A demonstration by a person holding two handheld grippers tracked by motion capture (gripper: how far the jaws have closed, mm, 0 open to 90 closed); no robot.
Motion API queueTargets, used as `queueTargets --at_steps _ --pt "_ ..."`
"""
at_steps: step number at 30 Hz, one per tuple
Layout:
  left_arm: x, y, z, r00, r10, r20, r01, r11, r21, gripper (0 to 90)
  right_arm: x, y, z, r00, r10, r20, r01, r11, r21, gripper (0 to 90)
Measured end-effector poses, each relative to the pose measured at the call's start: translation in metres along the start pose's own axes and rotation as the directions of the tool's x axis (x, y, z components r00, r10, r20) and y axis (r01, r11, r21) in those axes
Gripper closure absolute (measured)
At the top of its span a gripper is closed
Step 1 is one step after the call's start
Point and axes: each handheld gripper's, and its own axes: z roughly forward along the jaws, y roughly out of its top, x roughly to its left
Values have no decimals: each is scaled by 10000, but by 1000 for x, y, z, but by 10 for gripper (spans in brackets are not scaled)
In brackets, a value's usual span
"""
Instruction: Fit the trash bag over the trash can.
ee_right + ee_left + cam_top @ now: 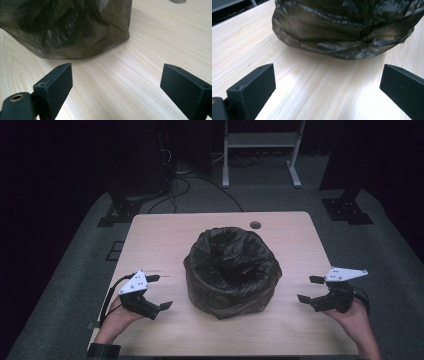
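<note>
A small bin lined with a dark plastic bag stands in the middle of the light wooden table, its mouth open upward. My left gripper rests at the table's front left, open, pointing toward the bag with bare wood between its jaws. My right gripper sits at the front right, also open and empty, aimed at the bag from the other side. The left gripper view shows the bag close ahead, above its gripper. In the right gripper view the bag fills the upper left, beyond that gripper.
A round cable hole sits near the table's far edge. Behind the table are a white frame stand, cables on the grey carpet, and dark equipment bases at both sides.
</note>
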Motion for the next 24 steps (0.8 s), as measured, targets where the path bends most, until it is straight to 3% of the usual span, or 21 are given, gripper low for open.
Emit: queueTargets --at_steps 13,18,19,23,24 --pt "0 -28 19 9994 -316 -161 332 9933 1110 0 -6 -29 16 9993 258 257 -269 9986 462 93" --pt "2 -43 31 9989 -420 -184 449 9776 2054 0 -9 -36 21 9987 255 447 -288 9968 742 94" --pt "2 -43 31 9989 -420 -184 449 9776 2054 0 -9 -36 21 9987 255 447 -288 9968 742 94" --pt "1 -48 37 9991 -417 -93 427 9665 2533 0 -10 -41 25 9981 296 538 -346 9949 950 93" --pt "2 -49 38 9989 -463 -56 462 9675 2484 0 -10 -42 25 9982 282 536 -333 9948 968 93"
